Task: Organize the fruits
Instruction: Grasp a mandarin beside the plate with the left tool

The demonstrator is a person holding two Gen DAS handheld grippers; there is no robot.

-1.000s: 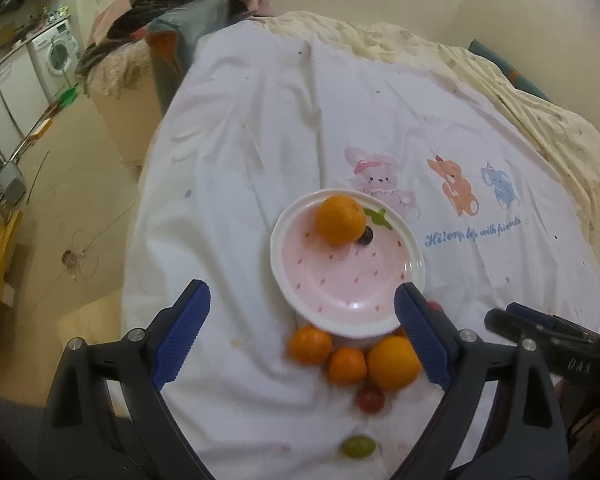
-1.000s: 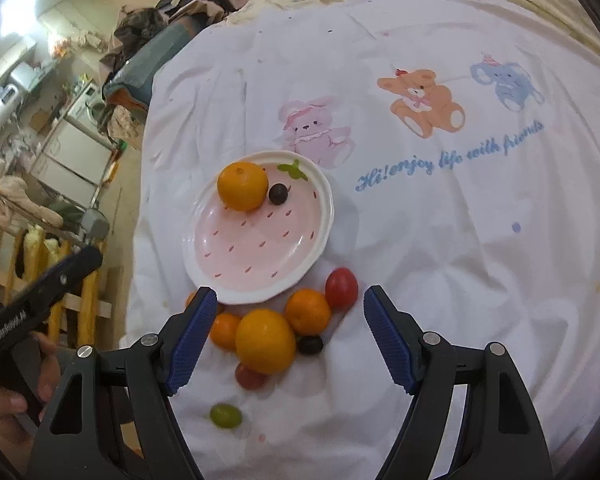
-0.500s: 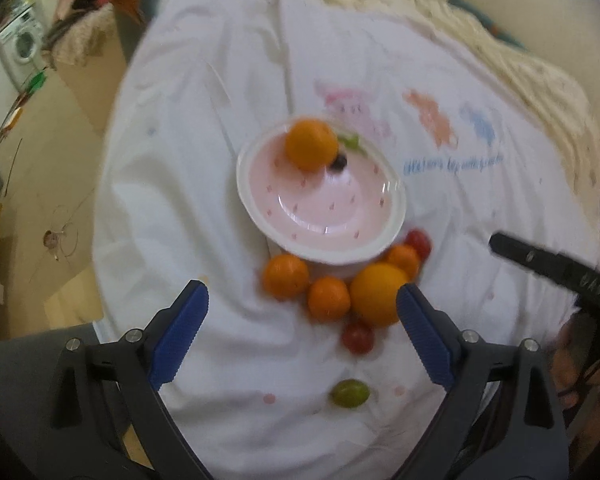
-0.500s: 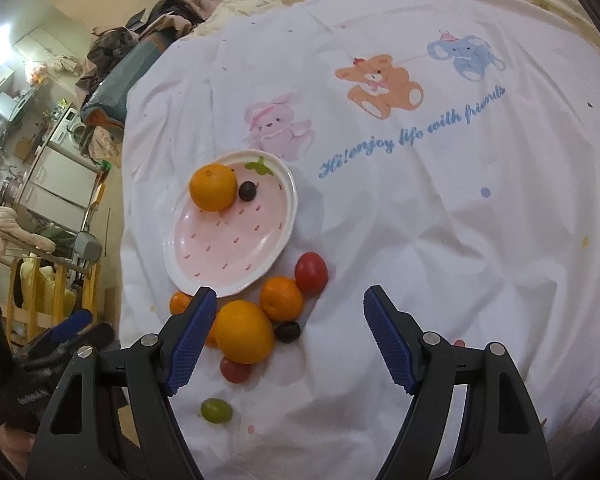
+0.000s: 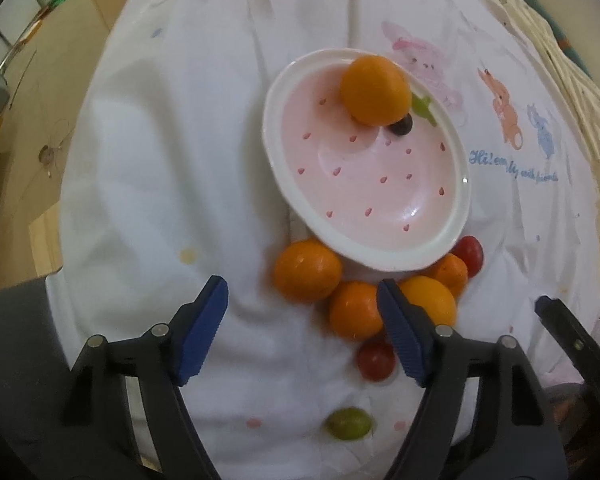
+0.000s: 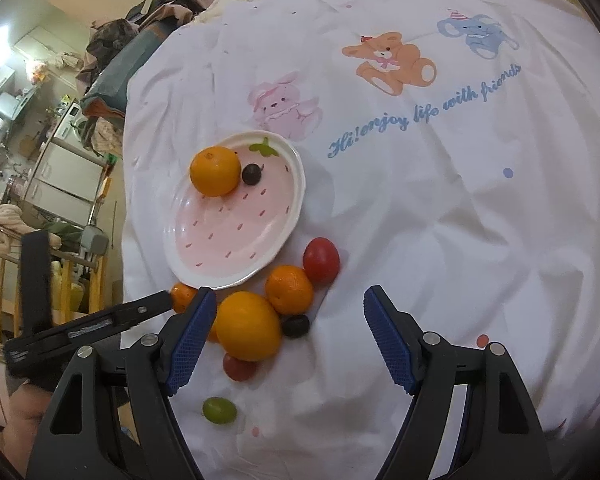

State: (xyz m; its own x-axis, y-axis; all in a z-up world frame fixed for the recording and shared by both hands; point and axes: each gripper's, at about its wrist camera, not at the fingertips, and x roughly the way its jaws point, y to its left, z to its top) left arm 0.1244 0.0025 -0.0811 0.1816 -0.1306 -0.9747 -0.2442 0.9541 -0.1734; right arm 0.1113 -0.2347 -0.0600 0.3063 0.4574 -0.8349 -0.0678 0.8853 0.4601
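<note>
A pink strawberry-shaped plate (image 5: 380, 256) (image 6: 296, 184) lies on a white printed cloth and holds an orange (image 5: 374, 90) (image 6: 215, 171) and a dark grape (image 5: 401, 125) (image 6: 252, 173). Below its near rim lie several oranges, the nearest one (image 5: 307, 275) between my left jaws' line, a large one (image 6: 247, 331), two red tomatoes (image 5: 375, 360) (image 6: 321, 260), a dark grape (image 6: 296, 325) and a green grape (image 5: 348, 423) (image 6: 219, 409). My left gripper (image 5: 302, 336) is open just short of the oranges. My right gripper (image 6: 288, 340) is open above the pile.
The cloth (image 6: 440, 208) covers a bed with cartoon animals and blue lettering. The bed's left edge drops to a floor (image 5: 24, 128). Clothes are piled at the far end (image 6: 140, 32), with appliances and a wooden rail at the left.
My left gripper has moved forward and down toward the fruit below the plate, so the plate and oranges look larger. The right gripper has drifted slightly; the fruits have not moved.
</note>
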